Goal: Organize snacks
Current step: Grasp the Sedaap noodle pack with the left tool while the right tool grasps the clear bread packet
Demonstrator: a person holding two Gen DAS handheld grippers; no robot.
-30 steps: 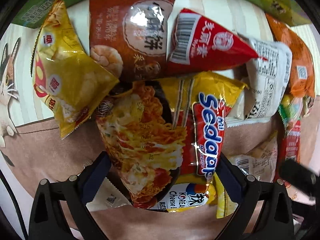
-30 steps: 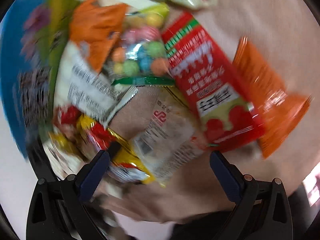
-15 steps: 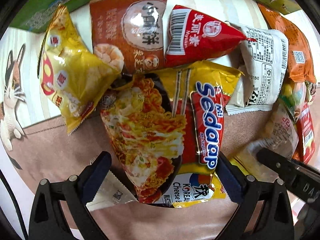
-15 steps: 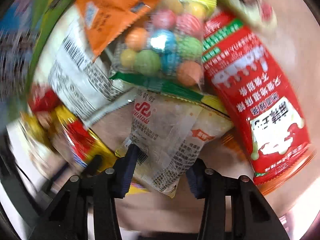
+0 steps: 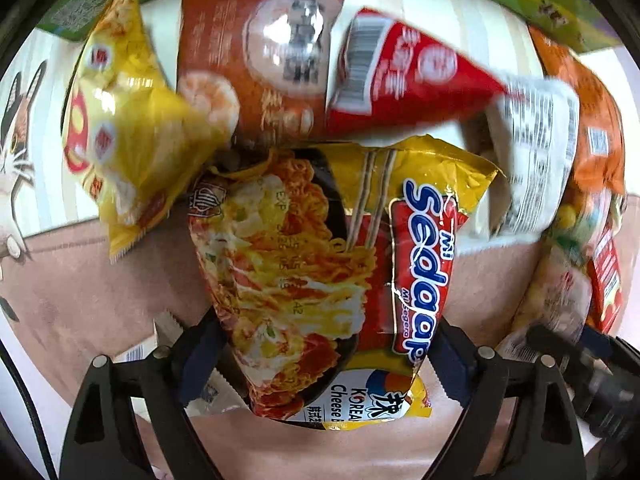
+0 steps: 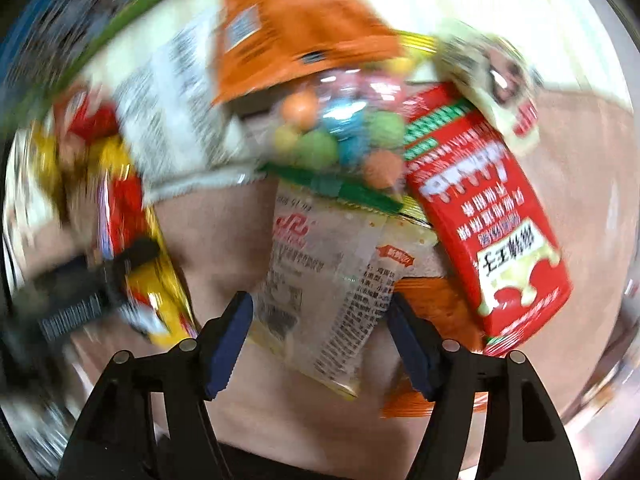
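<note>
- Left hand-held gripper [image 5: 326, 354] — jaws wide but just closing in, the Sedaap noodle packet [image 5: 320, 276] lying between them; the pads look about at the packet's edges, and I cannot tell whether they press yet.
- Right hand-held gripper [image 6: 322, 340] — jaws about half open and just opening; the pale sachet [image 6: 324, 280] lies between them, its edges short of both pads, so not gripped as far as the blurred view shows.
- Where the snacks lie — all loose on the worktop [image 5: 80, 280], heaped and overlapping; no box, tray or basket shows in either view, so nothing is contained yet.
- Near the noodles: yellow chip bag [image 5: 128, 136], brown prawn-cracker bag [image 5: 256, 52], red pouch [image 5: 400, 84] lapping over it.
- Near the sachet: candy-ball bag [image 6: 344, 136] on its top edge, red carton-like pack [image 6: 492, 216] just beside.
- Handling advice, my judgement — clamp the noodle packet across its flat middle, gently, since it would crush; lift straight so the yellow bag touching its corner is not dragged.
</note>
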